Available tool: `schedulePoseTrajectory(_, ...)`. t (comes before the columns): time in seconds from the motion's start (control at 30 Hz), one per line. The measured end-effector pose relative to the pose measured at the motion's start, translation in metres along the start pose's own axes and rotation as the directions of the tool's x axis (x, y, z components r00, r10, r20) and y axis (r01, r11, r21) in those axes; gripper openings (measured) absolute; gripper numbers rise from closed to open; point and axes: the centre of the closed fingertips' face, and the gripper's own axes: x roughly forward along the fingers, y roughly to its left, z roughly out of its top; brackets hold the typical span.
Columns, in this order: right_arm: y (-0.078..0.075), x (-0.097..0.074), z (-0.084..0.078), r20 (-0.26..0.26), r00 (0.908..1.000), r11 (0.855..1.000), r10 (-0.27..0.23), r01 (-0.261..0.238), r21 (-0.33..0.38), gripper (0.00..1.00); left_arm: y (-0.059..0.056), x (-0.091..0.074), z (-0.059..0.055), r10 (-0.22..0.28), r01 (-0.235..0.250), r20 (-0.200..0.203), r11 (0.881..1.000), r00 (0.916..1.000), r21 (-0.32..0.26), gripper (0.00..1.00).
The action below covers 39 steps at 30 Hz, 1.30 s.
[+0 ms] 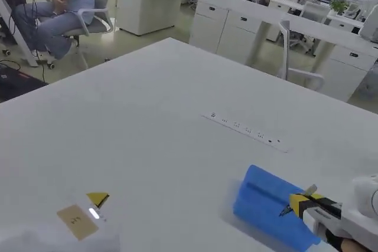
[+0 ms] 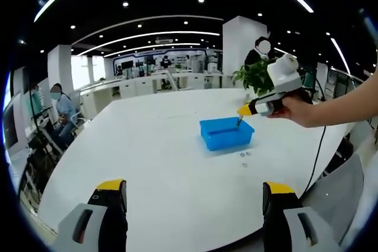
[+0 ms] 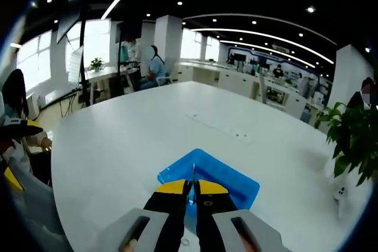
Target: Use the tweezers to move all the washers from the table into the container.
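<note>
Fingers of the right gripper (image 3: 190, 188) are pressed together, clamped on the tweezers (image 3: 193, 174). Tweezer tips point down into the blue container (image 3: 233, 184). Left gripper (image 2: 195, 187) hangs over the desk (image 2: 165, 140) edge, well apart from the container, with its fingers spread wide and nothing between them. The container stands toward the desk edge from which the holding hand (image 2: 298, 110) reaches in. Small washers (image 2: 244, 156) lie on the desk just beside the container. Their number cannot be told.
</note>
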Motion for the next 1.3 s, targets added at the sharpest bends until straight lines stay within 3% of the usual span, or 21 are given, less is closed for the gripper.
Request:
schedulePoseTrajectory(0.17,0.017,-0.011,-0.015,-0.013,0.9992,0.999,0.037,-0.037,0.004,0.02,-0.001,0.001,0.001,-0.005,0.005,-0.002,1.0,1.0,-0.002,0.98)
schedulePoseTrajectory(0.27,0.032,-0.013,-0.034,-0.056,0.9963,0.998,0.065,-0.064,0.024,0.02,-0.004,0.001,0.001,-0.023,0.024,0.003,1.0,0.9997,-0.006,0.98)
schedulePoseTrajectory(0.47,0.047,-0.013,-0.058,-0.096,0.9932,0.997,0.066,-0.062,0.035,0.02,-0.006,0.001,0.002,-0.034,0.034,0.002,0.999,0.9994,-0.003,0.98)
schedulePoseTrajectory(0.63,0.054,-0.008,-0.065,-0.111,0.9919,0.996,0.062,-0.054,0.074,0.02,-0.005,0.002,0.002,-0.049,0.049,-0.003,0.999,0.9988,0.002,0.98)
schedulePoseTrajectory(0.77,0.057,-0.008,-0.071,-0.124,0.9914,0.998,0.042,-0.035,0.059,0.02,-0.006,0.0,0.001,-0.064,0.064,-0.001,0.998,0.9979,0.007,0.98)
schedulePoseTrajectory(0.9,0.056,-0.009,-0.077,-0.133,0.9908,0.996,0.028,-0.016,0.089,0.02,-0.007,-0.001,0.001,-0.075,0.075,-0.003,0.997,0.9971,0.016,0.98)
schedulePoseTrajectory(1.07,0.055,-0.007,-0.078,-0.127,0.9919,0.992,0.009,0.008,0.126,0.02,-0.003,-0.001,0.001,-0.072,0.072,0.0,0.997,0.9974,0.012,0.97)
schedulePoseTrajectory(1.3,0.05,-0.008,-0.079,-0.12,0.9926,0.992,-0.019,0.034,0.125,0.02,0.001,0.001,0.0,-0.058,0.058,-0.001,0.998,0.9983,0.006,0.97)
